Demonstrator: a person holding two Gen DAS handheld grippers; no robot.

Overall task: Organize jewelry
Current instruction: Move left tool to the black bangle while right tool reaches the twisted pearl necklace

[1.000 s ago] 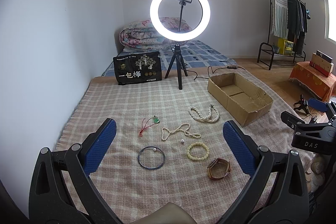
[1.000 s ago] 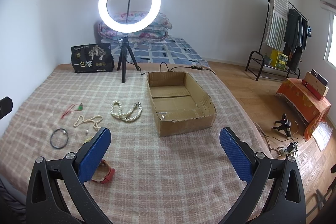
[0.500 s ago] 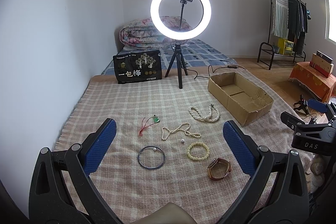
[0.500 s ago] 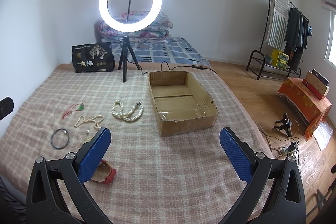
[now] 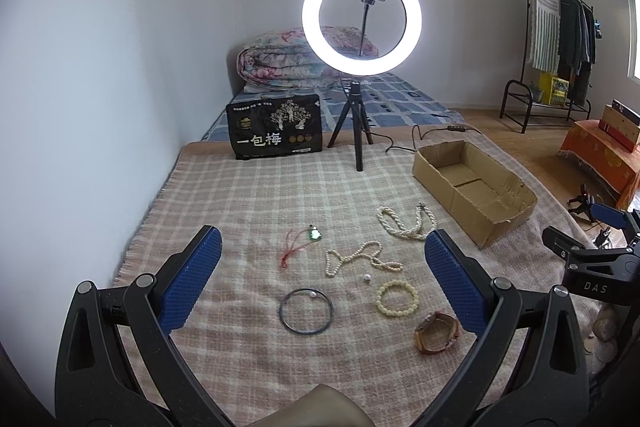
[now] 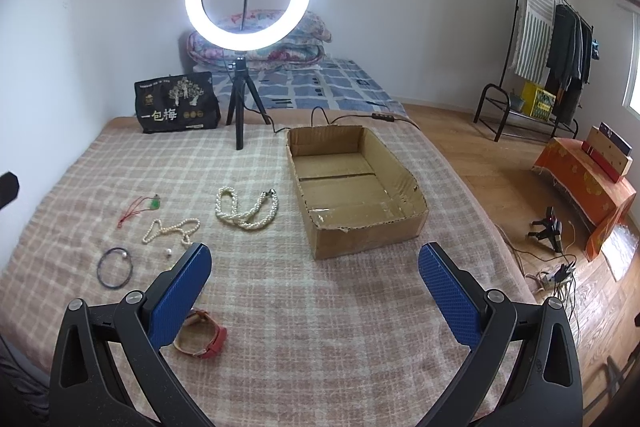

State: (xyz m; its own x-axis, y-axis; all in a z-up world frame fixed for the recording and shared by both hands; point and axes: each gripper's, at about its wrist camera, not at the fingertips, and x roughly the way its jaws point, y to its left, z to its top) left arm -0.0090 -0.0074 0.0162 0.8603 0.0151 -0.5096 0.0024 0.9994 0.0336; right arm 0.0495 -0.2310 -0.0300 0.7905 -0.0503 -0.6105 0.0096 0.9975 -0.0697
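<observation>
Jewelry lies on a checked blanket (image 5: 248, 195): a thick pearl necklace (image 5: 406, 221), a thin pearl strand (image 5: 356, 257), a red-corded green pendant (image 5: 302, 243), a dark bangle (image 5: 306, 311), a cream bead bracelet (image 5: 397, 298), a tiny loose pearl (image 5: 367, 277) and a red-strapped watch (image 5: 437, 331). An open cardboard box (image 6: 356, 183) stands to their right. My left gripper (image 5: 322, 267) is open and empty above the jewelry. My right gripper (image 6: 316, 283) is open and empty in front of the box; its left finger hides the bracelet and part of the watch (image 6: 202, 339).
A lit ring light on a tripod (image 5: 360, 75) and a black printed bag (image 5: 276, 131) stand at the blanket's far edge. A cable (image 6: 344, 117) runs behind the box. Folded bedding (image 5: 288, 61), a clothes rack (image 6: 552, 39) and wooden floor (image 6: 500, 187) lie beyond.
Both views have shifted very slightly. Both grippers stay open and empty. No jewelry has moved.
</observation>
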